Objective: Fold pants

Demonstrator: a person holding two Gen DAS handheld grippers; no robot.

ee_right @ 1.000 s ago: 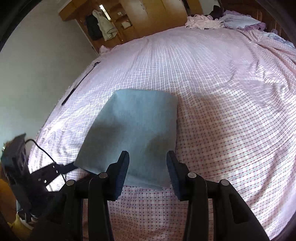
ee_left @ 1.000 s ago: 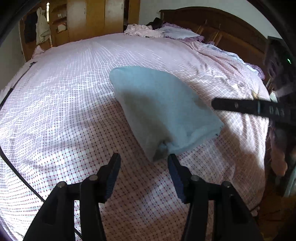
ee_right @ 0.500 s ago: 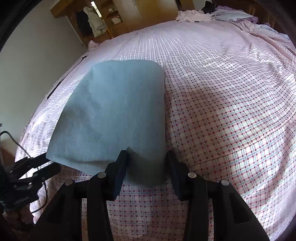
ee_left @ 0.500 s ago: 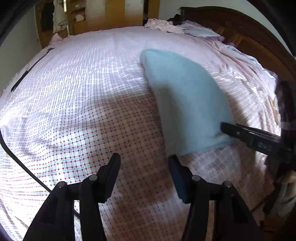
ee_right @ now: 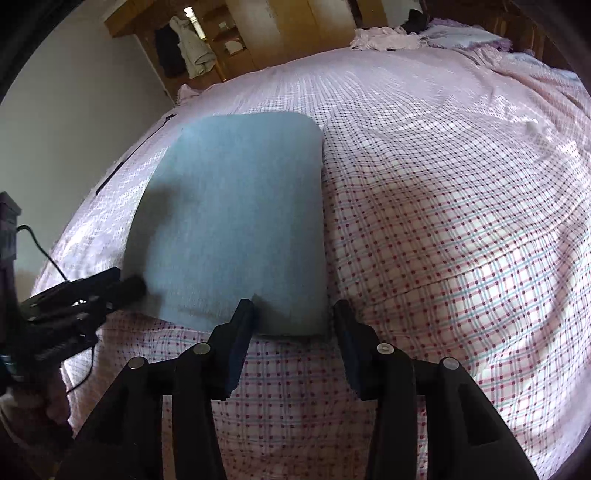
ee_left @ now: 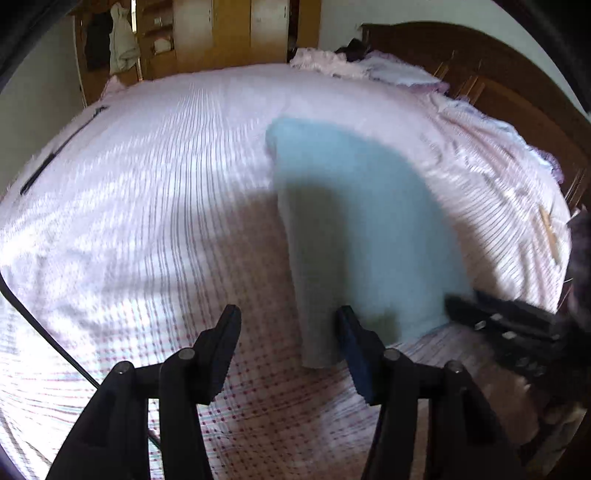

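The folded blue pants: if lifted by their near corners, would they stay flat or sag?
The folded blue pants look soft, lying flat with rounded corners, so they would probably droop between the grips. The layers seem loose, so the fold may open. They likely slide easily across the checked bedsheet.

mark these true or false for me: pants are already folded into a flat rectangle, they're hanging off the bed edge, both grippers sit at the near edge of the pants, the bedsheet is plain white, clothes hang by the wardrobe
1. The blue pants lie folded into a flat rectangle. True.
2. They hang off the bed's edge. False: they lie wholly on the checked bedsheet.
3. The left gripper and the right gripper both sit at the pants' near edge. True; the right one's jaws are opening, with a corner of the fabric between them.
4. The bedsheet is plain white. False: it has a pink and blue check.
5. Clothes hang by the wooden wardrobe. True.
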